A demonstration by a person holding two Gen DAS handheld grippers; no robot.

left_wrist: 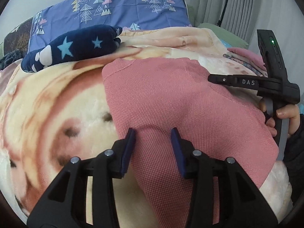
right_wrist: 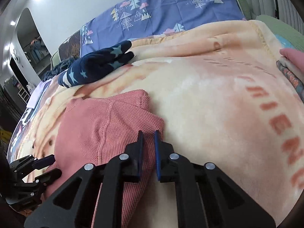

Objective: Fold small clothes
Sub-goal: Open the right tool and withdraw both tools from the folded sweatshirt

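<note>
The pink knitted garment (left_wrist: 171, 104) lies spread on the cream blanket (left_wrist: 47, 104) of the bed, and its long axis runs from the near edge of the bed away toward the blue pillow (left_wrist: 114, 5). The left claw (left_wrist: 153, 148) hovers over the near part of the garment, jaws partly apart, with the cloth under them and not pinched. The right claw (right_wrist: 148, 146) stands at the right border of the same garment, where a fold makes a thick edge; its jaws are nearly together, but I cannot tell if they hold any cloth. I judge the right claw is nearer to a graspable edge. A dark star-patterned garment (left_wrist: 72, 47) waits farther back, well apart.
</note>
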